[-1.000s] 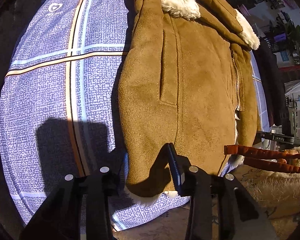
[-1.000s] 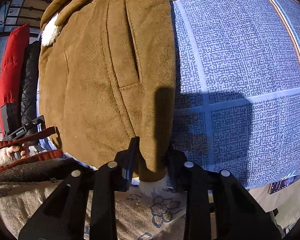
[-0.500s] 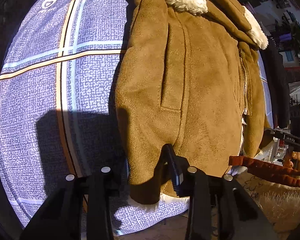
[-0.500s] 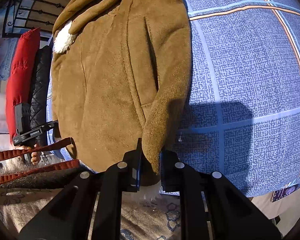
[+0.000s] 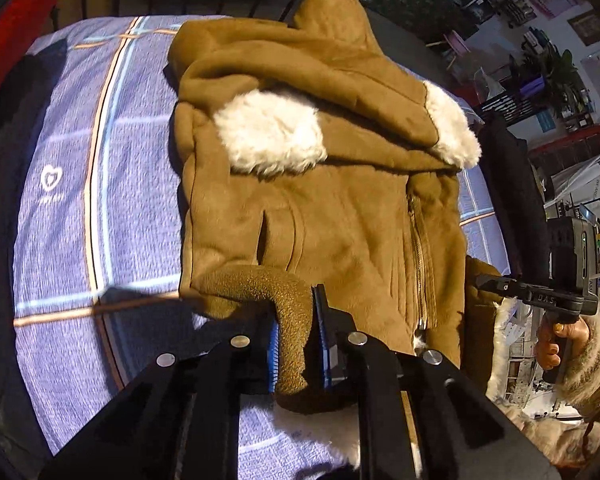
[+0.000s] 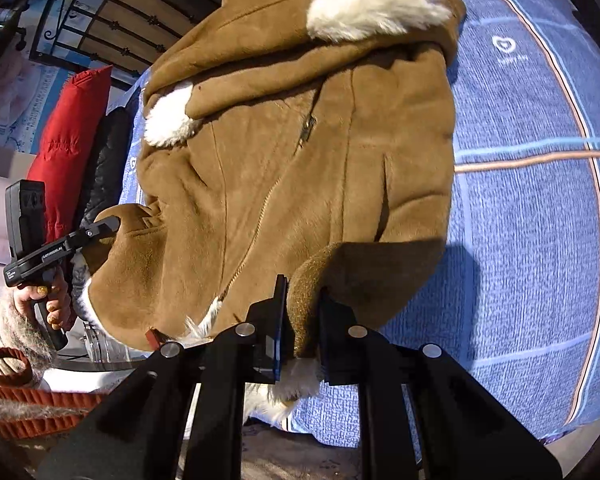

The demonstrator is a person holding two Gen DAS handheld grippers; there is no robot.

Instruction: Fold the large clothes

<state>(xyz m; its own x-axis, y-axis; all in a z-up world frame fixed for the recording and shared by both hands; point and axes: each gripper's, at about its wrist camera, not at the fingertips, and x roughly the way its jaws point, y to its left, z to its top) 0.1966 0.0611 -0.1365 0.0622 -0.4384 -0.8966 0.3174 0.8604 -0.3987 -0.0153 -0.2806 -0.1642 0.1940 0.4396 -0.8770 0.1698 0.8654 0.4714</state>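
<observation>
A brown suede coat [image 5: 340,208] with white fleece lining lies on a blue patterned bed cover [image 5: 80,220], hood toward the far end. My left gripper [image 5: 296,344] is shut on the coat's bottom left hem corner and holds it lifted off the bed. My right gripper [image 6: 302,320] is shut on the bottom right hem corner of the coat [image 6: 300,152], also lifted. The other gripper shows in each view, the right one [image 5: 540,296] at the right edge and the left one [image 6: 60,248] at the left.
A red padded jacket [image 6: 68,148] and a black quilted garment [image 6: 108,160] lie beside the coat. A metal bed frame [image 6: 100,20] stands at the far end. Shelves and clutter [image 5: 560,80] fill the room beyond the bed cover [image 6: 540,220].
Both grippers closed on the coat's bottom hem corners and lifted them, folding the hem upward. The views tilted so the hood and the far end of the bed now show.
</observation>
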